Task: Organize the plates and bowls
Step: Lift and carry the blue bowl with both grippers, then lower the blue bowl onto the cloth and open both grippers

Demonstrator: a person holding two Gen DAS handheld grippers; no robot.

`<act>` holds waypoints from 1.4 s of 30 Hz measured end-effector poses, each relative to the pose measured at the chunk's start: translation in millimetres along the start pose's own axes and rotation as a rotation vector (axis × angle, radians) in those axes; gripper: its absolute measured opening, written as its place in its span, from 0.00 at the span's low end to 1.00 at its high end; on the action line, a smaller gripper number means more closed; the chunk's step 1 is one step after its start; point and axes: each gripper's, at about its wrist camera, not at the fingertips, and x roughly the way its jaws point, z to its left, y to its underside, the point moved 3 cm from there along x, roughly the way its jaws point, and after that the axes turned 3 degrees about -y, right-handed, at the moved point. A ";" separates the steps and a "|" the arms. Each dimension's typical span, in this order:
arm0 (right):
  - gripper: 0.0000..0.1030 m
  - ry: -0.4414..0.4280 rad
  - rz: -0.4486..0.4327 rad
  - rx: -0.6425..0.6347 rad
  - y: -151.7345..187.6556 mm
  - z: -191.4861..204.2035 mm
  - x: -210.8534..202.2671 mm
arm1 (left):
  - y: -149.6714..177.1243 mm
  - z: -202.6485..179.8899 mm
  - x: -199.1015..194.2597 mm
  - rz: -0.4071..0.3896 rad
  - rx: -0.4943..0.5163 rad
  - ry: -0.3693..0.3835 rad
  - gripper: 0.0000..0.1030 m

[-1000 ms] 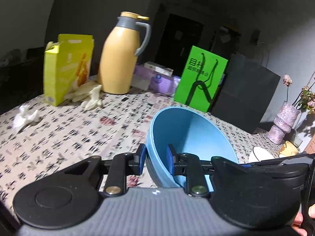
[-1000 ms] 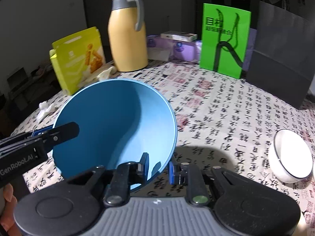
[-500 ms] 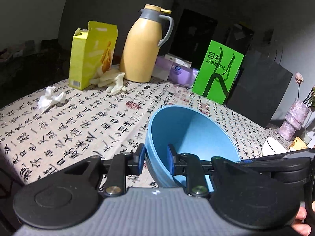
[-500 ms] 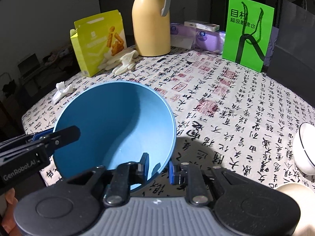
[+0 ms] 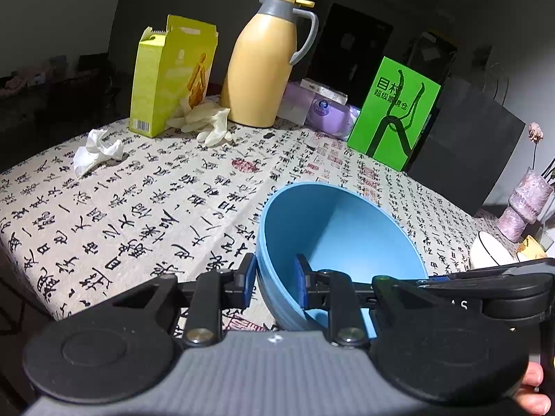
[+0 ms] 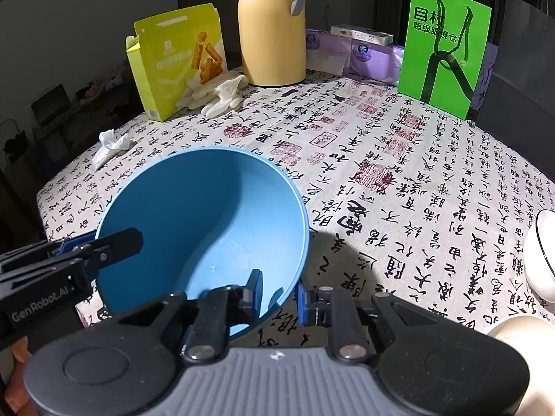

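Blue bowl pinched at rim by left gripper and right gripper, lower frame centre; thin wall may be slipped if uneven pull is applied.

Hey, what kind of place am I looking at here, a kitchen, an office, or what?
Most likely a table in someone's home, a dining or living room. A calligraphy-print tablecloth covers it, with a yellow thermos jug, an opened snack box and tissue packs at the back. A blue bowl is being handled.

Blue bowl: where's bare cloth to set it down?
The widest bare patch is the table centre, between the blue bowl and the green sign. The far edge is crowded: yellow box, gloves, thermos. A white bowl sits at the right.
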 end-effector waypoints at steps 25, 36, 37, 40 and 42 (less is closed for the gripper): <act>0.42 -0.056 -0.036 0.045 -0.7 -7.6 -9.9 | -2.5 0.6 -4.0 -0.018 -0.010 0.011 0.62; 0.80 -0.058 -0.090 0.105 -0.6 -28.3 -23.6 | -11.3 -4.8 -18.7 -0.087 0.020 0.018 0.85; 0.84 -0.060 -0.094 0.109 -0.4 -30.3 -25.0 | -12.1 -5.7 -19.7 -0.092 0.023 0.019 0.87; 0.89 -0.056 -0.103 0.120 0.3 -36.5 -28.2 | -13.9 -9.0 -22.6 -0.108 0.027 0.034 0.97; 0.92 -0.053 -0.105 0.130 1.1 -41.9 -29.5 | -15.0 -12.1 -25.7 -0.126 0.031 0.044 1.00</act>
